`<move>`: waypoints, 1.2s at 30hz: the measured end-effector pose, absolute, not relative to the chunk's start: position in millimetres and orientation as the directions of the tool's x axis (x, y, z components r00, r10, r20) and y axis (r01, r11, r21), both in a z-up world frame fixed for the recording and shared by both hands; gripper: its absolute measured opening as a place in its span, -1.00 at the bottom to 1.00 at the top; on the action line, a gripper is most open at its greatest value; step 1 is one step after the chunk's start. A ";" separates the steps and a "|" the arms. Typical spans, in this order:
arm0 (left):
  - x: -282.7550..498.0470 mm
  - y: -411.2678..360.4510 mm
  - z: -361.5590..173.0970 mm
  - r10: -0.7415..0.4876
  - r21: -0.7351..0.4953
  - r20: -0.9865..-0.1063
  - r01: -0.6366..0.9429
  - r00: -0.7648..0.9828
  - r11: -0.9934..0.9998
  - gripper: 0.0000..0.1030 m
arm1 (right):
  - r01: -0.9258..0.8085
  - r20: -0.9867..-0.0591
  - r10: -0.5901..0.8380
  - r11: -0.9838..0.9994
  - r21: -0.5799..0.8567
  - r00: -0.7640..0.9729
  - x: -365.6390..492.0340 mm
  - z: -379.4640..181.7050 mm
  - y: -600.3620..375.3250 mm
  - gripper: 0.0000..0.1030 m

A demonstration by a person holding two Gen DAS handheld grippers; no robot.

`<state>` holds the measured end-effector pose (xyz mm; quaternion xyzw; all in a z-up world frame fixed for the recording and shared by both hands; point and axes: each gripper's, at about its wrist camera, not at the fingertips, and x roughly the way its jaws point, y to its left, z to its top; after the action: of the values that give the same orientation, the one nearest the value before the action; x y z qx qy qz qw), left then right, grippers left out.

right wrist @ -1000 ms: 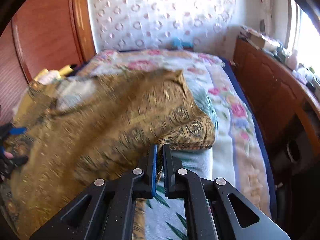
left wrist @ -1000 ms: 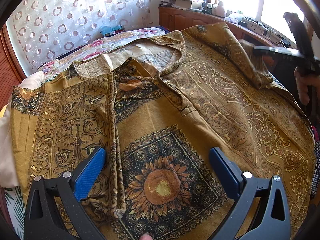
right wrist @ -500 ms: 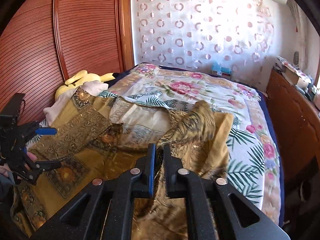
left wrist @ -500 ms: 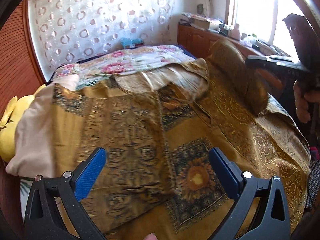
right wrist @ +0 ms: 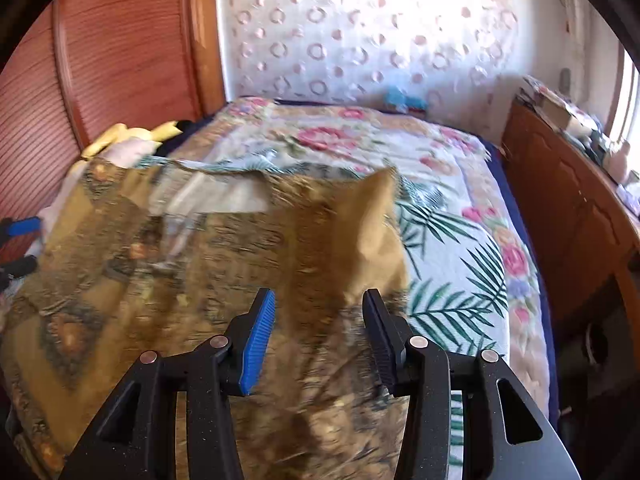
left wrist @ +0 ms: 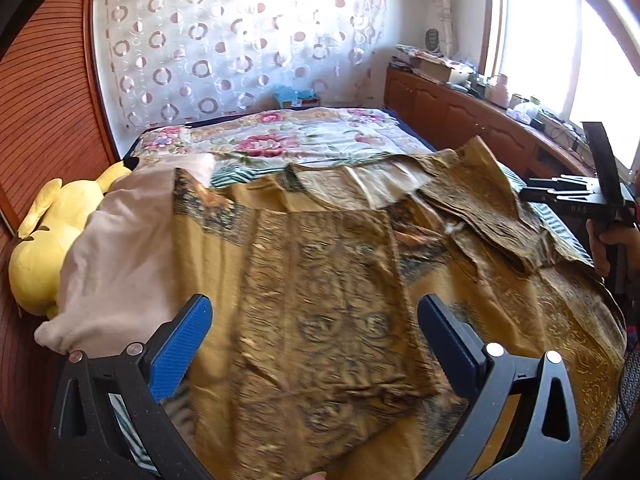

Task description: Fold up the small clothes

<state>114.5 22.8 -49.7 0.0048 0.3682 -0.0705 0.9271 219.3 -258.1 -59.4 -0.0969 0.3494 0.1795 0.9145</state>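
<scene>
Bedroom. Bed (left wrist: 304,140) under floral quilt with pink blooms and green fronds. Behind: sheer curtain (left wrist: 240,40) with ring pattern, backlit. Left: reddish slatted wooden panelling (right wrist: 120,48). Right: low wooden cabinets (left wrist: 460,108), tops cluttered, below bright window (left wrist: 532,36). Yellow plush toy (left wrist: 44,240) against the panelling.

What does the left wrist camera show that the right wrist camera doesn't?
Only the left wrist view shows the whole yellow plush toy, the window, and the right gripper held by a hand. Only the right wrist view shows that gripper's open jaws, which have just been opening, with nothing between them. Both show the gold patterned shirt, the floral bedspread, the curtain and the wooden cabinet.
</scene>
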 end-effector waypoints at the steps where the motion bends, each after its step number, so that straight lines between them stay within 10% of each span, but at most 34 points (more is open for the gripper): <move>1: 117.4 25.9 -50.1 -0.115 -0.034 -0.684 0.125 0.720 0.992 1.00 | -0.387 -0.678 0.251 0.921 -0.054 0.691 225.7 -61.7 -258.5 -0.08; 17: 176.4 79.3 -55.3 0.019 0.021 -0.709 -0.006 0.705 1.000 1.00 | -0.410 -0.715 0.296 0.912 0.015 0.634 330.6 -74.1 -252.6 -0.08; 18: 179.2 80.9 -55.7 0.024 0.026 -0.710 -0.009 0.704 1.000 1.00 | -0.423 -0.715 0.305 0.906 0.014 0.629 334.8 -74.0 -252.7 -0.13; 20: 185.6 84.0 -57.7 0.032 0.033 -0.714 -0.013 0.699 0.999 1.00 | -0.446 -0.709 0.314 0.895 0.000 0.631 336.0 -73.4 -262.2 -0.90; 36: 217.9 100.0 -61.8 0.019 0.032 -0.723 0.005 0.690 0.999 0.96 | -0.407 -0.730 0.261 0.913 -0.027 0.632 363.0 -85.3 -276.8 -0.81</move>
<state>217.9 100.0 -61.8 0.0156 0.3934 0.0038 0.9192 363.0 -276.8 -85.3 -0.0948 0.3866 0.1859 0.8983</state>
